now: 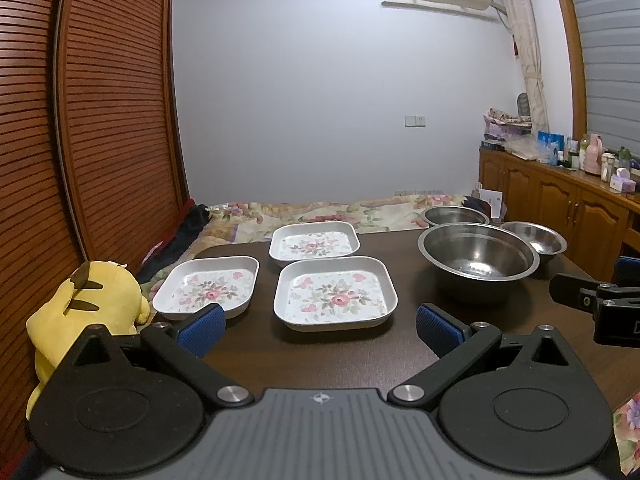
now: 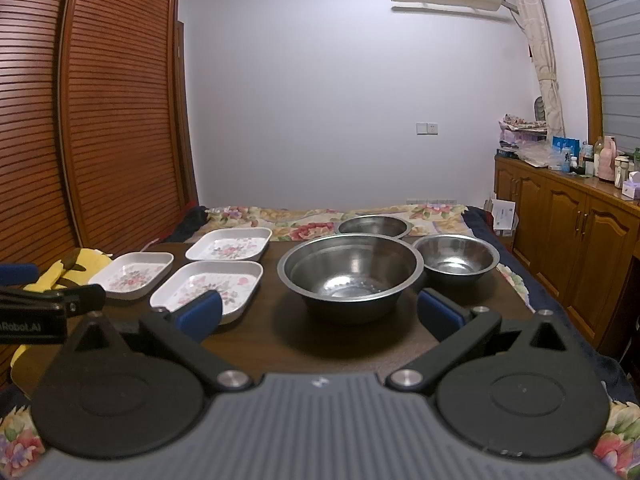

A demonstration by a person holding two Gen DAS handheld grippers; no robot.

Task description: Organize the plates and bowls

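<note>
Three square white floral plates lie on the dark table [image 1: 400, 360]: a near one [image 1: 335, 294], one to its left [image 1: 207, 286] and a far one [image 1: 314, 243]. Three steel bowls stand to the right: a large one [image 1: 478, 262], a small one [image 1: 534, 240] and a far one [image 1: 456, 215]. My left gripper [image 1: 320, 330] is open and empty, just short of the near plate. My right gripper [image 2: 320, 314] is open and empty, just short of the large bowl [image 2: 350, 274]. The right wrist view also shows the small bowl [image 2: 458, 260], the far bowl [image 2: 374, 226] and the near plate [image 2: 208, 286].
A yellow plush toy [image 1: 88, 312] sits at the table's left edge. A bed with a floral cover [image 1: 320, 210] lies beyond the table. A wooden cabinet [image 1: 560, 200] with bottles stands along the right wall. A slatted wardrobe [image 1: 100, 120] is on the left.
</note>
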